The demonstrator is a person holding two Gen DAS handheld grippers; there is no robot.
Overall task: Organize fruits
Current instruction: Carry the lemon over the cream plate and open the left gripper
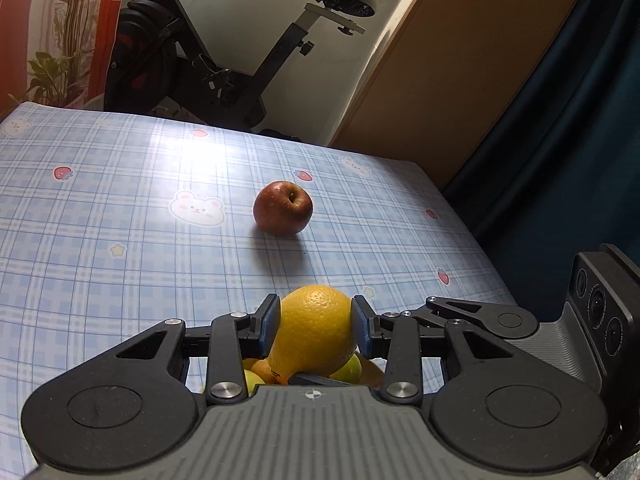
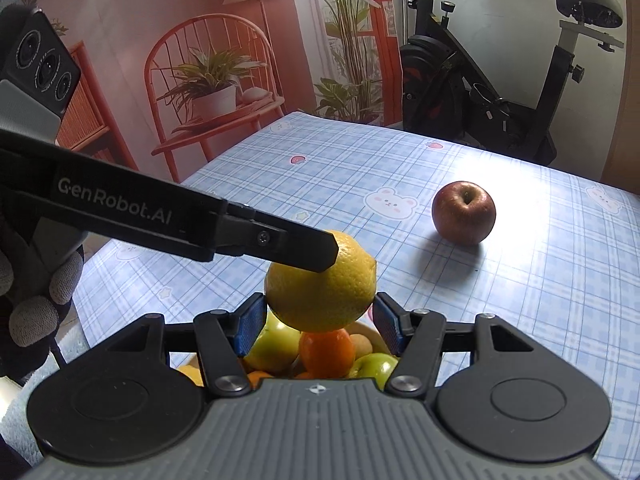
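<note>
An exercise bike [image 1: 208, 60] stands beyond the bench's [image 1: 120, 208] far edge (blue checked cloth), potted plants [image 2: 212, 80] beside it.

Both grippers are black linkages with silver pivot screws, blue ribbed pads and a grey ridged body. The left gripper [image 2: 335, 250] bears white "GenRobot.AI" lettering and three round lenses; a grey-tipped black glove [image 2: 36, 300] grips it.

The left wrist view is being taken close behind its jaws, angled downward across the counter [image 1: 120, 208] toward the far edge and an exercise bike [image 1: 208, 64]. The right wrist view is being aimed likewise from just beside it, turned more toward the far left corner. The red apple [image 2: 464, 213], yellow citrus [image 2: 320, 292] and bike are being shared.
</note>
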